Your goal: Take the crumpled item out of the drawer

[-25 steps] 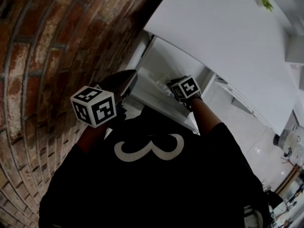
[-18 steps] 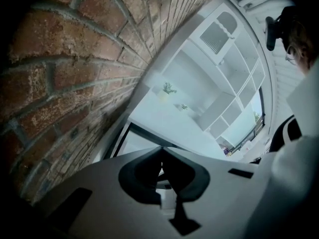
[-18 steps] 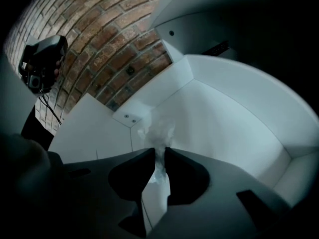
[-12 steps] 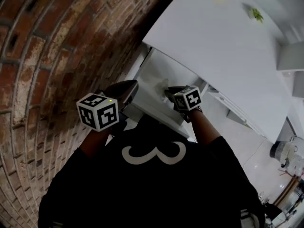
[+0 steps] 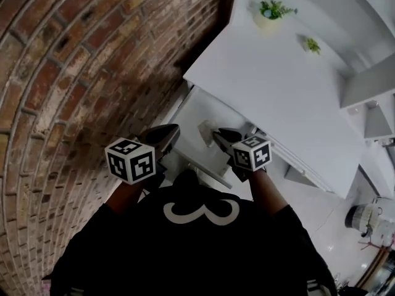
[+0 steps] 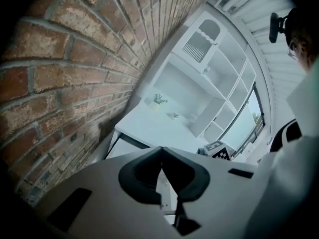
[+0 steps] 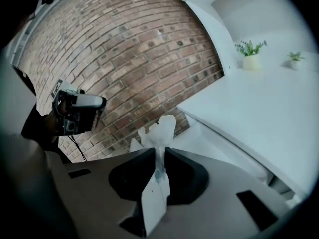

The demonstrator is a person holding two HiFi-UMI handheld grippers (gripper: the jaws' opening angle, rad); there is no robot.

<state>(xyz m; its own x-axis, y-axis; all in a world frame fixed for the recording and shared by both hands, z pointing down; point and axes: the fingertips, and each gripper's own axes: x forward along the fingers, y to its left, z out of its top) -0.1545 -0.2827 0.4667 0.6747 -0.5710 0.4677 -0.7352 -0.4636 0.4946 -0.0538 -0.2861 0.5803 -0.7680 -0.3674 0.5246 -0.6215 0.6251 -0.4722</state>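
Note:
The crumpled white paper [image 5: 205, 130] hangs above the open white drawer [image 5: 199, 105], which sits under the table's edge. My right gripper [image 5: 215, 134] is shut on it. In the right gripper view the paper [image 7: 159, 129] sticks up past the right gripper [image 7: 159, 151] and a flat strip of it trails back between the jaws. To the left, my left gripper [image 5: 170, 133] hovers beside the drawer's near corner. In the left gripper view the left gripper [image 6: 161, 151] has its jaws meeting with nothing between them.
A brick wall [image 5: 74, 73] runs along the left, close to the drawer. The white tabletop [image 5: 278, 85] above the drawer carries two small potted plants [image 5: 270, 14] [image 5: 311, 44]. White shelving [image 6: 209, 78] stands behind the table. Pale floor [image 5: 321, 214] lies at the right.
Both grippers have risen. The right one has lifted the crumpled paper up from inside the drawer to above it. The head view has tilted and shows more tabletop.

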